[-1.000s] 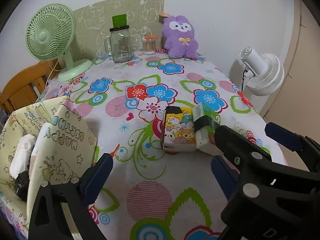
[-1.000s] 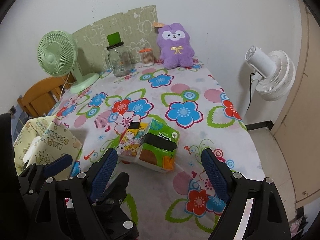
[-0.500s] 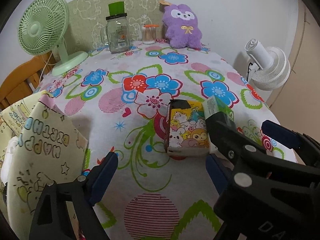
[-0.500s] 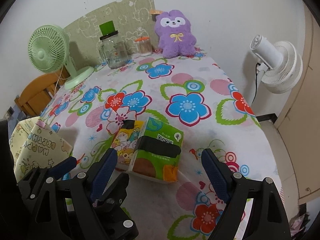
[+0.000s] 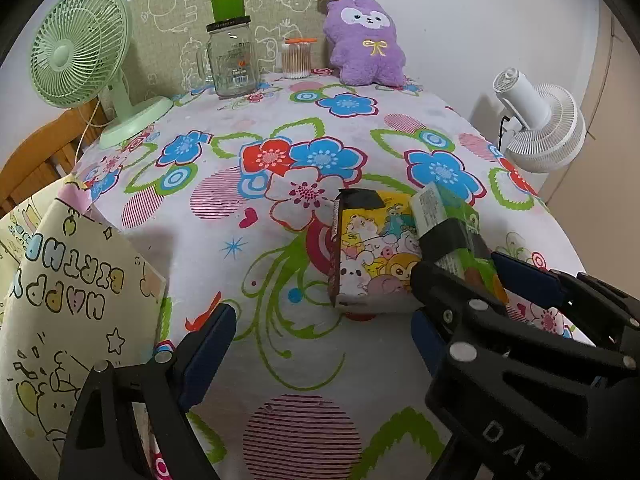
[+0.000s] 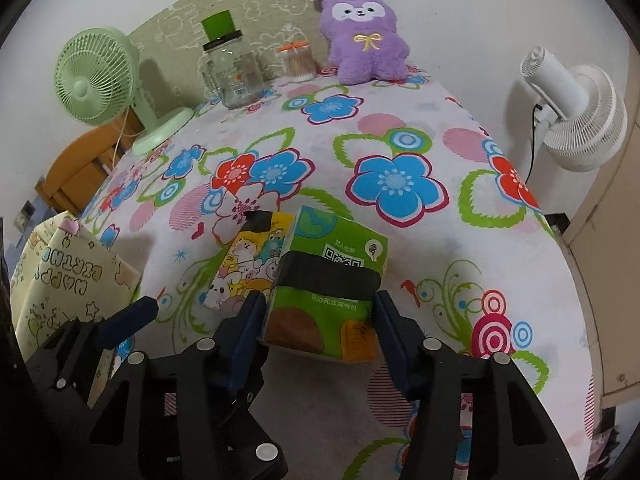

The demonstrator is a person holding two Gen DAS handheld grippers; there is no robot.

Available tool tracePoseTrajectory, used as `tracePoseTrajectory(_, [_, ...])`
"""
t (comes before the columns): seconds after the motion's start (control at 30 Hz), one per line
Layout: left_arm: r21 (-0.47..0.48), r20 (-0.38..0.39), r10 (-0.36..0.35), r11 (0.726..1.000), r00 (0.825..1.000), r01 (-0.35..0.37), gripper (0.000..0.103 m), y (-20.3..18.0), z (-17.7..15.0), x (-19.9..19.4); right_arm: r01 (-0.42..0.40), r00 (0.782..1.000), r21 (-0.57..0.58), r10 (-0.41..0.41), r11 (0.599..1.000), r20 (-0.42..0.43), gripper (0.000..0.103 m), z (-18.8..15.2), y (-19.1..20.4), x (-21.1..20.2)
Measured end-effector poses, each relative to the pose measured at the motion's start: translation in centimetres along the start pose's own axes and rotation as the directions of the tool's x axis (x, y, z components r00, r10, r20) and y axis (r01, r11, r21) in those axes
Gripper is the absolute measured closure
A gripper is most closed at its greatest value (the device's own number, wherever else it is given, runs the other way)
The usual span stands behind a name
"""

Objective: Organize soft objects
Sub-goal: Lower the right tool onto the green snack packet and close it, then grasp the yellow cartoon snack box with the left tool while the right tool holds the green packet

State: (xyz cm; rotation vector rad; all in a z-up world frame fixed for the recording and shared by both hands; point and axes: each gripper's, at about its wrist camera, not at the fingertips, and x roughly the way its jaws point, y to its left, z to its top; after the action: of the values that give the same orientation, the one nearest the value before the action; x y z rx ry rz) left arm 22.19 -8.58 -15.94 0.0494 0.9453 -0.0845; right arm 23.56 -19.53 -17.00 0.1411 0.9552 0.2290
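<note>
A: Since a moment ago the right gripper (image 6: 318, 312) has come down and its jaws have just been closing; the green tissue pack (image 6: 330, 280) sits between them, the blue pads at its two sides. I cannot tell whether they press it yet.

B: And the left gripper (image 5: 320, 336)?

A: Lower than before too, jaws wide, nothing between them but the flowered tablecloth (image 5: 280, 200).

B: Any writing?

A: The green pack carries a QR code and small Chinese print I can't read. The cream gift bag (image 5: 68, 300) at the table's left edge says "HAPPY BIRTHDAY", seen upside down.

B: Where is the pack?

A: On the table's near half, touching the cartoon-animal tissue pack (image 6: 248, 272) on its left.

B: What else?

A: At the far edge, well apart, a green fan (image 6: 100, 80), a glass jar (image 6: 232, 72), a cotton-swab tub (image 6: 298, 62) and a purple plush (image 6: 364, 36). A white fan (image 6: 576, 112) stands off the table's right.
</note>
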Motion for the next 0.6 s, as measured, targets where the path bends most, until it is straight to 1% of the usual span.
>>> tracePoseTrajectory(0.07, [0.009, 0.004, 0.001, 1.0, 1.0, -0.001, 0.013, -0.3, 0.1, -0.1, -0.001, 1.0, -0.002, 0.001, 1.0, 0.006, 0.047, -0.1, -0.1, -0.2])
tracePoseTrajectory(0.47, [0.066, 0.032, -0.001, 0.998, 0.999, -0.001, 0.014, -3.1, 0.9, -0.1, 0.04, 0.998, 0.037, -0.042, 0.999, 0.043, 0.049, 0.0, -2.7, -1.4])
tracePoseTrajectory(0.53, [0.062, 0.035, 0.0, 0.998, 0.999, -0.002, 0.017, -3.2, 1.1, 0.3, 0.045, 0.998, 0.045, -0.047, 0.998, 0.043, 0.049, 0.0, -3.1, -1.4])
tracePoseTrajectory(0.6, [0.052, 0.026, -0.004, 0.999, 1.0, 0.003, 0.029, -3.1, 1.3, 0.8, 0.05, 0.998, 0.051, -0.052, 0.997, 0.042, 0.049, 0.1, -3.4, -1.4])
